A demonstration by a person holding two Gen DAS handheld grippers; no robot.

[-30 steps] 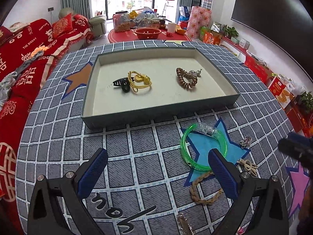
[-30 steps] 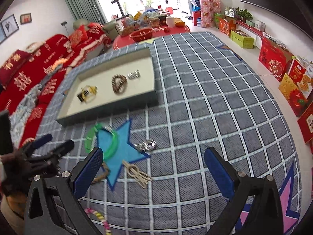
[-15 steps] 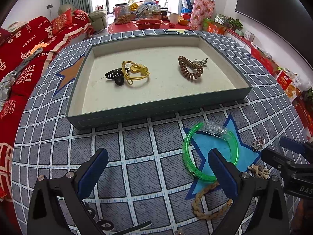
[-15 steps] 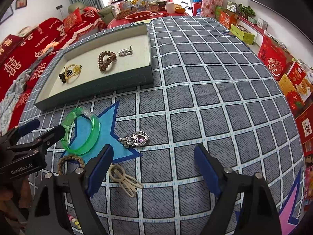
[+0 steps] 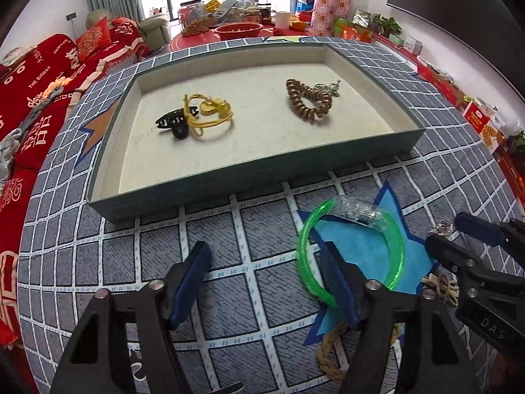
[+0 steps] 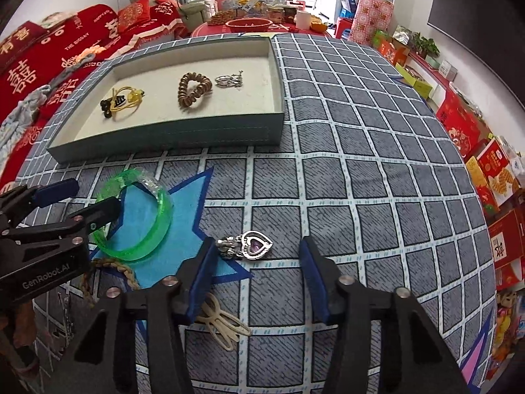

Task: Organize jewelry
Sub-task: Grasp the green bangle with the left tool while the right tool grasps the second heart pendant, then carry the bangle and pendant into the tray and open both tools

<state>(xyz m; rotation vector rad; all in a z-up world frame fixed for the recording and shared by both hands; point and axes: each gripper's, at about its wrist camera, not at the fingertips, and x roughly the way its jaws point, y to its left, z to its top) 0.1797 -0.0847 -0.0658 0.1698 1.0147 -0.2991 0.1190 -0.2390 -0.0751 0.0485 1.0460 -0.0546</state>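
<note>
A shallow teal tray [image 5: 262,170] [image 6: 170,138] holds a yellow cord bracelet [image 5: 210,115], a black clip [image 5: 174,123], a brown coil bracelet [image 5: 306,101] and a silver piece [image 6: 229,79]. On the mat in front lie a green bangle [image 5: 351,249] [image 6: 137,213], a silver heart pendant [image 6: 251,246], a braided cord [image 5: 328,351] and a cream clip [image 6: 223,321]. My left gripper [image 5: 265,282] is open, its right finger over the bangle's near rim. My right gripper [image 6: 257,279] is open, straddling the heart pendant.
The checked grey mat [image 6: 361,164] with blue star patches covers the table. A red sofa [image 5: 39,92] runs along the left. Boxes [image 6: 492,164] line the floor at right. A red table with bowls [image 5: 236,31] stands behind.
Both grippers moved forward and down and narrowed a little. The left one closed in on the green bangle; the right one closed in on the heart pendant.
</note>
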